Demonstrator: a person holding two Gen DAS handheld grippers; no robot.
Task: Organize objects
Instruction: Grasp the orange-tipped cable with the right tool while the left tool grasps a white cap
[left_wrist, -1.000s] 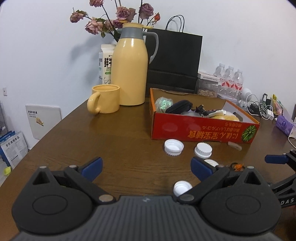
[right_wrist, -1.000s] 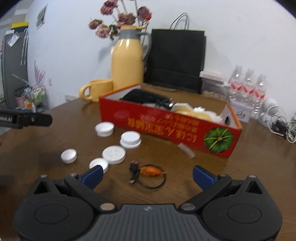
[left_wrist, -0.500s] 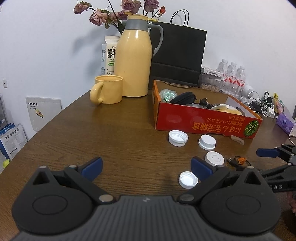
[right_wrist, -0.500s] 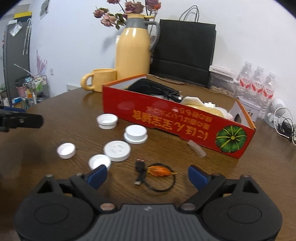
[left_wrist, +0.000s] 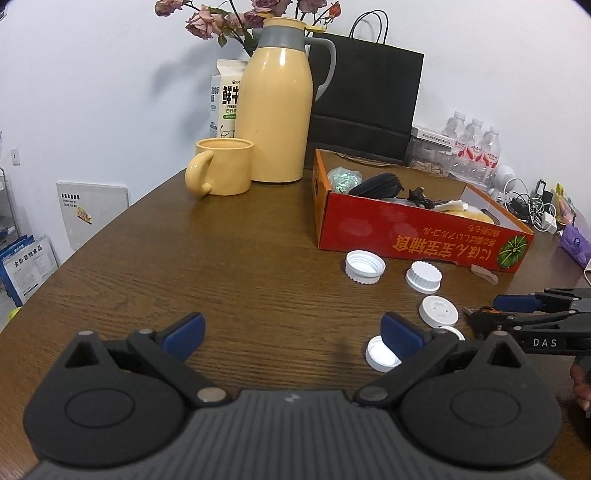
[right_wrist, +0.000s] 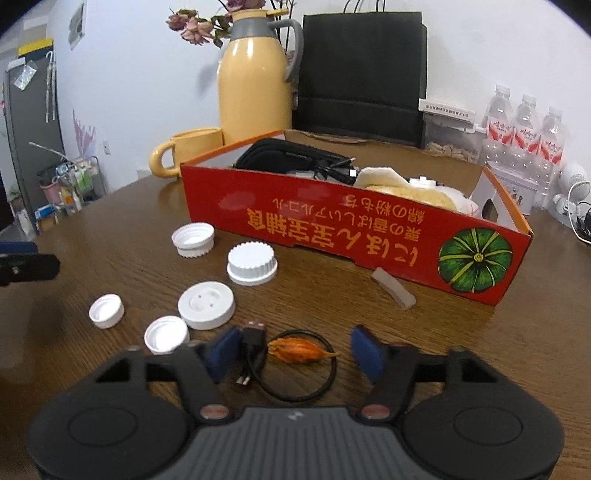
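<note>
A red cardboard box (right_wrist: 369, 236) (left_wrist: 413, 236) holds a black pouch, cables and a yellow soft item. Several white bottle caps (right_wrist: 252, 264) (left_wrist: 423, 276) lie on the brown table in front of it. A coiled black USB cable (right_wrist: 291, 369) with an orange tie lies between the fingers of my right gripper (right_wrist: 301, 350), which is open and low over it. My left gripper (left_wrist: 291, 332) is open and empty, with a small white cap (left_wrist: 380, 353) by its right finger. The right gripper also shows in the left wrist view (left_wrist: 517, 310).
A yellow thermos (left_wrist: 275, 107), a yellow mug (left_wrist: 221, 171), a milk carton (left_wrist: 225, 99), flowers and a black paper bag (left_wrist: 365, 99) stand at the back. Water bottles (right_wrist: 524, 125) and chargers are at the right. A small translucent piece (right_wrist: 393, 292) lies by the box.
My right gripper has moved forward and down, so its fingers now straddle the black cable. My left gripper has drawn back and turned slightly; the caps have not moved.
</note>
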